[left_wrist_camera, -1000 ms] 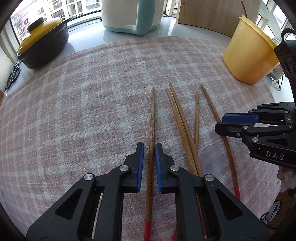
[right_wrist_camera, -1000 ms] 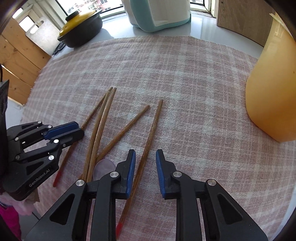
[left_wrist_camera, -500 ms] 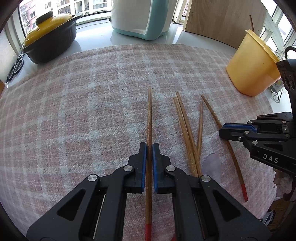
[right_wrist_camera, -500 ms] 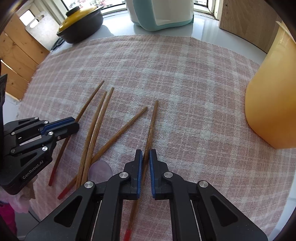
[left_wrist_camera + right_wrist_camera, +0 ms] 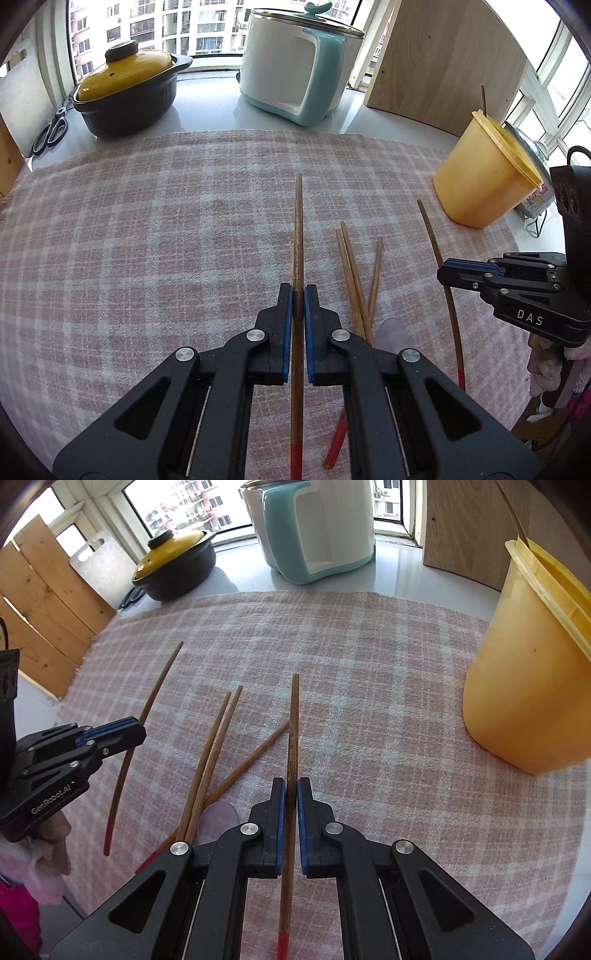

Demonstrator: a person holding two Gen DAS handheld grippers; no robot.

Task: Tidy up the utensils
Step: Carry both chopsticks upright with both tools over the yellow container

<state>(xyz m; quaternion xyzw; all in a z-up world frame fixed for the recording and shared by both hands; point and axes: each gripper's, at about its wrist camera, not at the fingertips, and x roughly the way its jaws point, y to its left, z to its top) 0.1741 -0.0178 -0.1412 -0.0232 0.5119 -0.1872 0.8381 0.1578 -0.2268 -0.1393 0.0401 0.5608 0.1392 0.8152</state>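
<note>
1. The left gripper (image 5: pixel 297 291) is clamped on a wooden chopstick (image 5: pixel 297 236); the blue pads press it from both sides, the shaft runs straight ahead past the fingertips, and its red end trails back between the gripper's arms.
2. The right gripper (image 5: pixel 291 786) pinches a second chopstick (image 5: pixel 293 731) the same way: pads closed on the shaft, thin end ahead of the fingertips, red end behind them.
3. Three loose chopsticks (image 5: pixel 356 280) lie on the checked cloth (image 5: pixel 147 240) between the two grippers, just right of the left fingers and just left of the right fingers. Two lie side by side and the third crosses them near their red ends.
4. A yellow plastic tub (image 5: pixel 528 686) stands on the cloth ahead and to the right of the right fingers, well apart from them. It is open at the top, and one thin stick (image 5: pixel 483 99) rises above its rim; what else it holds cannot be seen from either view.
5. A dark pot with a yellow lid (image 5: pixel 129 96) sits beyond the cloth, far ahead and left of the left fingers. The lid is on, so its contents are hidden.
6. A white and teal cooker (image 5: pixel 299 62) stands beyond the cloth, straight ahead of the left fingers, with its lid on.
7. Scissors (image 5: pixel 51 133) lie left of the dark pot on the white counter.
</note>
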